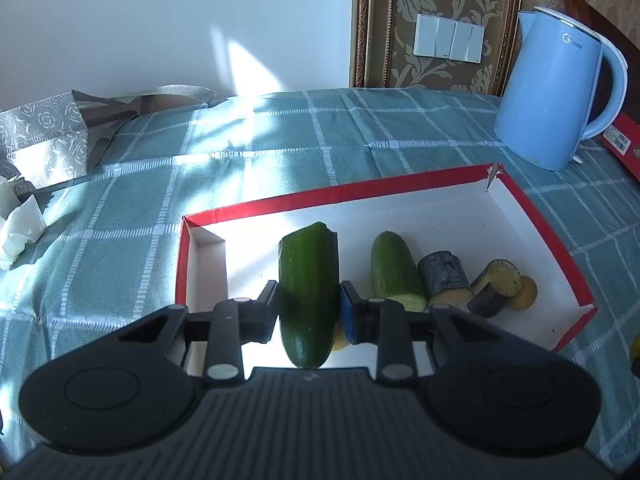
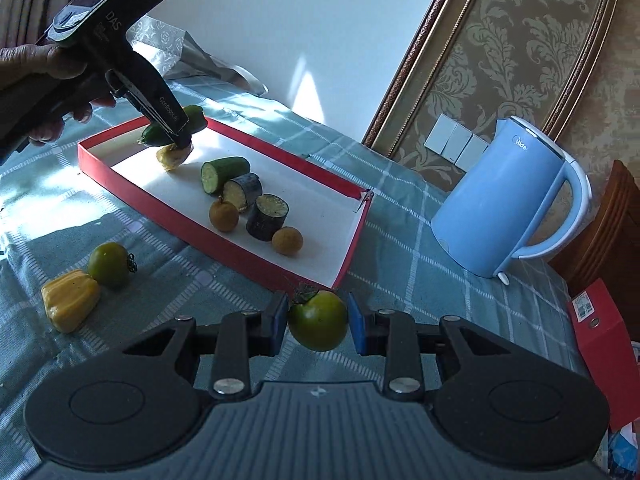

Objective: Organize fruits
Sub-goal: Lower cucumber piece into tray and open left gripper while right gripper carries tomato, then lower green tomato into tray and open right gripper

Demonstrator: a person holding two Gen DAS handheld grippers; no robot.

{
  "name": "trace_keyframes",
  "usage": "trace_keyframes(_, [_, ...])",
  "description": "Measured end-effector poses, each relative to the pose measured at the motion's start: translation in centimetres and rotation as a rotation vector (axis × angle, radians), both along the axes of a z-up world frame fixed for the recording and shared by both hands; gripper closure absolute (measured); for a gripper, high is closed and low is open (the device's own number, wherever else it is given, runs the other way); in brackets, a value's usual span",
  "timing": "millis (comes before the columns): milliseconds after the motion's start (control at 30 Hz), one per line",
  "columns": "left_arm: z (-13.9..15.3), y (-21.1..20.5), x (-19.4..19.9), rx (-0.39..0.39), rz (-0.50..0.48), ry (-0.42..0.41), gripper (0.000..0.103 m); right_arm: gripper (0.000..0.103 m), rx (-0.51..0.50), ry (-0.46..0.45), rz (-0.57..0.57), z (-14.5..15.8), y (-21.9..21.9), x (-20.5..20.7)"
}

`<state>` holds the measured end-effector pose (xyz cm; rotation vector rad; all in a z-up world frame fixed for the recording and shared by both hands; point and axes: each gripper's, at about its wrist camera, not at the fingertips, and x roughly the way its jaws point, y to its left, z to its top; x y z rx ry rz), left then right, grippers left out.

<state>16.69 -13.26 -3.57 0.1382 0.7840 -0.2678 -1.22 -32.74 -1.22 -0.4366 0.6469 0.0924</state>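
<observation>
My left gripper [image 1: 308, 308] is shut on a dark green cucumber piece [image 1: 308, 280], held above the near left part of a red-rimmed white tray [image 1: 332, 196]. In the right wrist view that same gripper [image 2: 176, 136] hovers over a yellow fruit piece [image 2: 172, 158] in the tray [image 2: 160, 208]. Lying in the tray are another cucumber piece [image 2: 222, 172], two dark-skinned sugarcane chunks [image 2: 266, 214] and two small brown round fruits [image 2: 224, 216]. My right gripper [image 2: 318, 320] is shut on a green tomato [image 2: 319, 320] near the tray's corner.
A second green tomato [image 2: 109, 265] and a yellow fruit piece [image 2: 70, 300] lie on the checked teal cloth [image 2: 400, 260] in front of the tray. A blue kettle [image 2: 508, 208] stands to the right, a red box [image 2: 604, 336] beyond it. A silver bag [image 1: 44, 136] lies at the far left.
</observation>
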Motion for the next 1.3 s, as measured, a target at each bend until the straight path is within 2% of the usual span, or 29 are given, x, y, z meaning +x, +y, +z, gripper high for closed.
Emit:
trace_keyframes(167, [-0.6,-0.8,2.3,-0.003,0.014,0.004,0.075,0.072,0.003,0.012,-0.022,-0.4,-1.0,0.4])
trace_keyframes(333, [-1.5,-1.9,4.3,0.055,0.035,0.005,0.074,0.072,0.008,0.022,-0.031,-0.7,-1.7,0.9])
trace_keyframes(533, [-2.2,-1.8,5.4,0.056,0.067,0.020,0.071,0.072,0.017,0.030,-0.029,-1.0,-2.2,1.3])
trace_keyframes(667, [-1.8,-1.2,4.7,0.046,0.081,-0.011,0.052,0.072,0.019,0.027,-0.014,-1.0,-2.1,1.7])
trace_keyframes(800, [-0.4,-0.4,2.9,0.071,0.089,-0.077,0.036,0.072,0.018,0.007,0.018,-0.5,-1.5,2.3])
trace_keyframes(900, [0.5,0.2,0.8,0.107,0.091,-0.121,0.032,0.071,0.018,-0.022,0.056,0.4,-0.7,3.3])
trace_keyframes(967, [1.0,1.1,-1.0,0.085,0.105,-0.134,0.029,0.071,0.029,-0.041,0.081,1.0,-0.2,4.4])
trace_keyframes(1100, [1.2,2.7,-5.0,0.070,0.114,-0.119,0.029,0.071,0.043,-0.060,0.110,1.4,1.0,7.7])
trace_keyframes(1300, [-0.2,4.5,-11.3,0.048,0.143,-0.040,0.027,0.071,0.147,0.000,0.052,0.2,1.1,13.9])
